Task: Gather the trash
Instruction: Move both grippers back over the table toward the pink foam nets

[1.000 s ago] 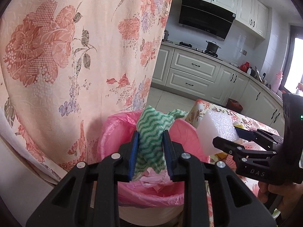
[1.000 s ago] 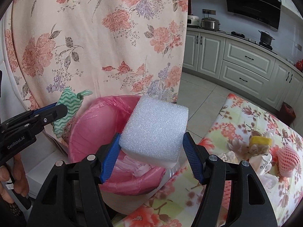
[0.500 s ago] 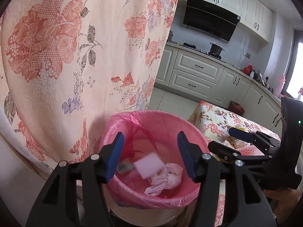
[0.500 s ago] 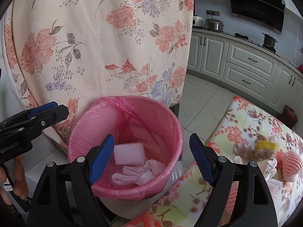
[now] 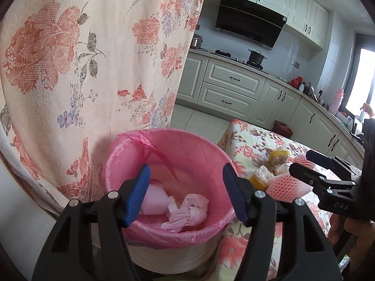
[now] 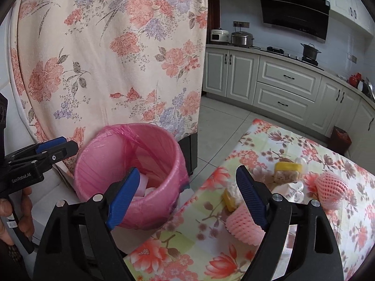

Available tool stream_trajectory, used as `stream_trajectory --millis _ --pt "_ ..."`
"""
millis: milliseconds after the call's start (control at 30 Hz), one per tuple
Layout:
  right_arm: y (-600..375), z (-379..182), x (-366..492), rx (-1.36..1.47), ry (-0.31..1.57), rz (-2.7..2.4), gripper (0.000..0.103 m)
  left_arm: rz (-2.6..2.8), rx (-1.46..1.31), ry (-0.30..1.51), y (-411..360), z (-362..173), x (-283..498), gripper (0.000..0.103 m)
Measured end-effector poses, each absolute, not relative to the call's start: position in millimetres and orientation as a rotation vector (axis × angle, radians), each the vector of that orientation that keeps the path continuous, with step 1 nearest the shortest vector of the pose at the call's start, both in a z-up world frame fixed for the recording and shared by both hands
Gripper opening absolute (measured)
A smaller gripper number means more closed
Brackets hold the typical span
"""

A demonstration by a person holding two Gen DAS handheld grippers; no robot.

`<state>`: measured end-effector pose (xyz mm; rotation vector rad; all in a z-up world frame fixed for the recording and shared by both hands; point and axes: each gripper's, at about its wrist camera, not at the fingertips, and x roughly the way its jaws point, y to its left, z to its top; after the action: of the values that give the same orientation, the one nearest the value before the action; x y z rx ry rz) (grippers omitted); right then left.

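A home kitchen; cream panelled cabinets run along the wall under a black range hood; a pot sits on the hob; rice cookers stand on the worktop; pale floor tiles.

The green wavy cloth cannot be made out inside the pink-lined bin; the left hand-held gripper covers part of the bin's inside. In the right wrist view the bin's near wall hides most of the white foam block. The bench runs off the right and bottom edges.
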<state>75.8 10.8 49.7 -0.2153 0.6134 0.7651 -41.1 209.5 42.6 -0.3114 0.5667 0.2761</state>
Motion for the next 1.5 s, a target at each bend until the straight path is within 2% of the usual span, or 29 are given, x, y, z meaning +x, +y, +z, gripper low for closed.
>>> stream_trajectory --millis 367,700,1100,1500 --pt "-80 45 85 -0.151 0.621 0.627 0.081 0.192 -0.282 0.578 169 47 -26 0.063" --pt "-134 15 97 -0.110 0.678 0.536 0.082 0.108 -0.259 0.594 133 48 -5 0.064" --pt "-140 -38 113 -0.125 0.775 0.492 0.082 -0.058 -0.280 0.657 86 28 39 0.064" --pt "-119 -61 120 -0.164 0.811 0.510 0.083 -0.134 -0.302 0.717 62 9 75 0.066"
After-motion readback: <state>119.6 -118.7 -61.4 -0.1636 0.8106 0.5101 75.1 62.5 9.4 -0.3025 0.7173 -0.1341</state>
